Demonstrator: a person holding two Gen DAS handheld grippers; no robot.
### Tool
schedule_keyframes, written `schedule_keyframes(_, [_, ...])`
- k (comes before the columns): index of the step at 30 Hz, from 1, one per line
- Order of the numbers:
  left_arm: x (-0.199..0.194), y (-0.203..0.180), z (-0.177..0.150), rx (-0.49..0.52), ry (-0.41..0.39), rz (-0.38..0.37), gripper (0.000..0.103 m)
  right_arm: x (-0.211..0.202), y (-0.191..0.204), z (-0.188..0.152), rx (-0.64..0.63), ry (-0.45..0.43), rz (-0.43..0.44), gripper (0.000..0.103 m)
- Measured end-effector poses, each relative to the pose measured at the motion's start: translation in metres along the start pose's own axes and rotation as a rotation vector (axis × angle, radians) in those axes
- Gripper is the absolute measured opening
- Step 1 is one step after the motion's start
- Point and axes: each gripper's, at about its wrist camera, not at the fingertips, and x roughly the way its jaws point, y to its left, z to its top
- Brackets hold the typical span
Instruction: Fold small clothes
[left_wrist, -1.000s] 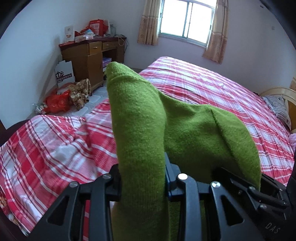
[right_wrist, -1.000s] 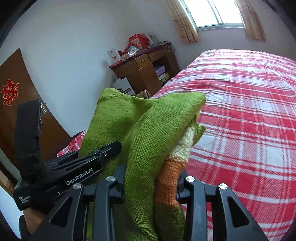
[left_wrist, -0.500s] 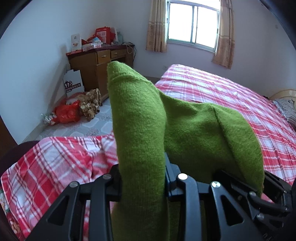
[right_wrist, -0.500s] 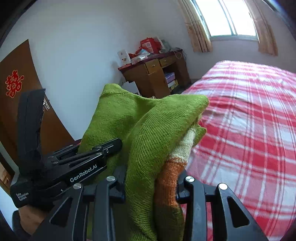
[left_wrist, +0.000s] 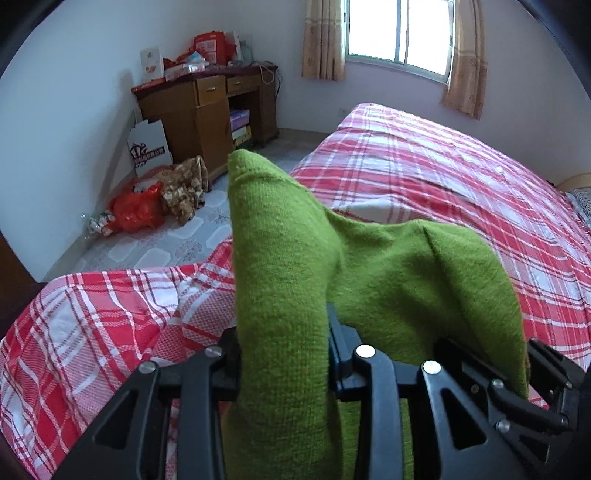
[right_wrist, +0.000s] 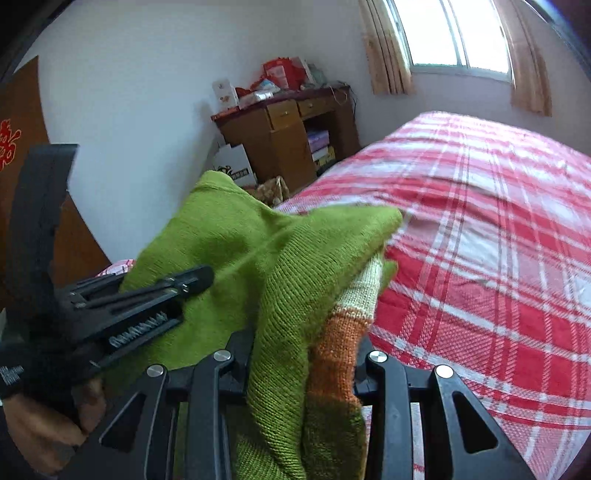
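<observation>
Left wrist: left gripper (left_wrist: 282, 363) and right gripper (right_wrist: 303, 365) each clamp the green knit (left_wrist: 369, 266)

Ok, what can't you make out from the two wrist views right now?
- Left wrist view: the green knit garment covers the left hand-held gripper fingertips, and its lower part is cut off by the bottom edge.
- Right wrist view: the knit bunches over the right hand-held gripper; garment type unclear.
- Neither view shows whether it touches the plaid bed.

walls white | window (left_wrist: 400, 35) bright, curtained | wooden desk (left_wrist: 207, 110) cluttered | bed (left_wrist: 424, 173) red plaid
</observation>
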Motion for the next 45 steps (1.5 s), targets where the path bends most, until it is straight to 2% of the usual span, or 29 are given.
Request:
schedule_keyframes(5, [0.016, 0.013, 0.005, -0.096, 0.062, -0.044, 0.042, 0.019, -0.028, 0.003, 0.14, 0.063, 0.098, 0.038])
schedule_keyframes(9, [0.033, 0.036, 0.006, -0.245, 0.134, -0.142, 0.055, 0.032, -0.053, 0.004, 0.295, 0.105, 0.18, 0.045])
schedule_keyframes(11, [0.036, 0.043, 0.005, -0.293, 0.155, -0.182, 0.057, 0.037, -0.063, 0.004, 0.351, 0.11, 0.225, 0.045])
schedule_keyframes(14, [0.024, 0.034, 0.003, -0.236, 0.126, -0.157, 0.059, 0.028, -0.053, 0.005, 0.301, 0.099, 0.199, 0.05])
schedule_keyframes(16, [0.007, 0.031, 0.0, -0.203, 0.1, -0.121, 0.065, 0.014, -0.044, 0.004, 0.273, 0.08, 0.174, 0.054])
schedule_keyframes(19, [-0.02, 0.027, -0.009, -0.148, 0.066, -0.049, 0.067, -0.015, -0.035, -0.004, 0.256, 0.049, 0.153, 0.057])
schedule_keyframes(22, [-0.045, 0.02, -0.022, -0.1, 0.043, 0.025, 0.079, -0.046, -0.024, -0.017, 0.215, 0.01, 0.118, 0.057])
schedule_keyframes(23, [-0.051, 0.017, -0.026, -0.092, 0.034, 0.046, 0.08, -0.054, -0.021, -0.022, 0.197, 0.004, 0.108, 0.059])
schedule_keyframes(25, [-0.062, 0.013, -0.035, -0.075, 0.018, 0.049, 0.08, -0.063, -0.015, -0.034, 0.168, 0.019, 0.087, 0.063])
schedule_keyframes(29, [-0.062, 0.012, -0.047, -0.095, 0.037, 0.025, 0.081, -0.057, -0.012, -0.053, 0.165, 0.073, 0.088, 0.063])
schedule_keyframes(33, [-0.062, 0.01, -0.059, -0.094, 0.042, 0.043, 0.089, -0.058, -0.018, -0.063, 0.2, 0.056, 0.099, 0.064])
schedule_keyframes(35, [-0.061, 0.011, -0.064, -0.117, 0.058, 0.038, 0.089, -0.058, -0.013, -0.065, 0.191, 0.071, 0.089, 0.064])
schedule_keyframes(37, [-0.062, 0.012, -0.068, -0.134, 0.073, 0.03, 0.089, -0.061, -0.008, -0.067, 0.172, 0.085, 0.075, 0.055])
schedule_keyframes(38, [-0.061, 0.011, -0.07, -0.133, 0.079, 0.033, 0.089, -0.061, -0.006, -0.067, 0.175, 0.097, 0.085, 0.043])
schedule_keyframes(39, [-0.062, 0.008, -0.072, -0.12, 0.082, 0.044, 0.089, -0.059, -0.006, -0.067, 0.185, 0.109, 0.097, 0.038])
schedule_keyframes(42, [-0.064, 0.003, -0.075, -0.083, 0.077, 0.08, 0.09, -0.062, -0.005, -0.065, 0.203, 0.129, 0.092, 0.031])
schedule_keyframes(45, [-0.063, 0.006, -0.079, -0.082, 0.091, 0.087, 0.089, -0.066, -0.006, -0.064, 0.194, 0.123, 0.031, 0.031])
